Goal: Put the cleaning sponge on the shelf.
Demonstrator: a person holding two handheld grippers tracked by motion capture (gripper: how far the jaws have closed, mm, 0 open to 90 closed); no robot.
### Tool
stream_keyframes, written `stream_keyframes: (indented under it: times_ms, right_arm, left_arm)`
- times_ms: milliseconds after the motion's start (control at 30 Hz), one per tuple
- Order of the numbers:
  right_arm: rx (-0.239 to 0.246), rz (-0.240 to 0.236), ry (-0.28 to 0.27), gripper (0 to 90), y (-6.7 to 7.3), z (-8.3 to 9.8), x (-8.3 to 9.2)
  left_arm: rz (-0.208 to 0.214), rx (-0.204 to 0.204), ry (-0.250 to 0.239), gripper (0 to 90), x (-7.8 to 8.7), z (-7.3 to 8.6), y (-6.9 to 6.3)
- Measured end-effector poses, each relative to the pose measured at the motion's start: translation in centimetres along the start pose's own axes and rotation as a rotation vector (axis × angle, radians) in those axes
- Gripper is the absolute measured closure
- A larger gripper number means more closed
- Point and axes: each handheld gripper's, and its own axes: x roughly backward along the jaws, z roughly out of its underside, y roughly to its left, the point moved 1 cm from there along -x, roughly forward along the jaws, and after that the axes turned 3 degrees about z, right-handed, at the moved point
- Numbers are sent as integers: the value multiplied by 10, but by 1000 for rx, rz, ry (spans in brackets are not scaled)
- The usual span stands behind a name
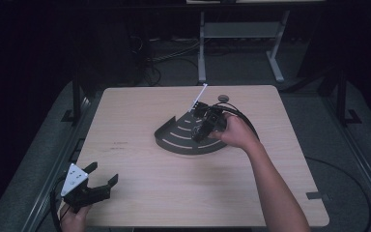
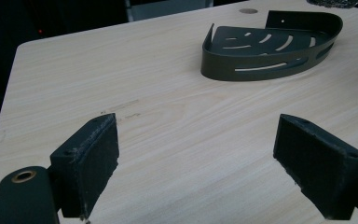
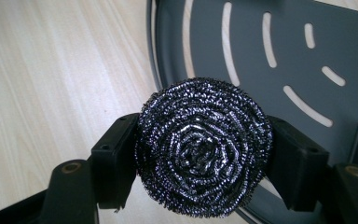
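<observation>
Table: light wood, rounded corners. Wide bare stretch across the near half and the whole left side; nothing lying between my two grippers. Small round disc near the far edge, just behind the work. The floor past the far edge is dark, with a desk frame and cables.

Right gripper: over the middle of the table, above the dark quarter-round shelf tray. Its jaws are clamped on a steel wool scourer, one pad pressing each flank of the ball. The scourer sits squarely between the pads, its coiled face towards the camera. In the right gripper view it hangs above the curved rim of the tray, partly over the slotted floor, partly over bare wood. I cannot tell whether it touches the tray.

Left gripper: at the near left corner, well apart from the tray, jaws spread wide, nothing between them, bare wood below.

Shelf tray: low curved wall at the front, two straight raised sides meeting at a back corner, slots cut through the floor. In the left gripper view I see nothing lying in it. A thin white strip stands out behind it, towards the far edge.
</observation>
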Motion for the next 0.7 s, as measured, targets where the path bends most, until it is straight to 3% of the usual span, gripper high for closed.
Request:
stream_keyframes:
  times_ms: [267, 700]
  right_arm:
    - [-21, 0, 2, 314, -11, -7, -4]
    - [-82, -19, 27, 313, -32, -8, -25]
  left_arm:
    - [2, -3, 2, 133, -1, 0, -1]
    - [3, -3, -1, 133, -1, 0, -1]
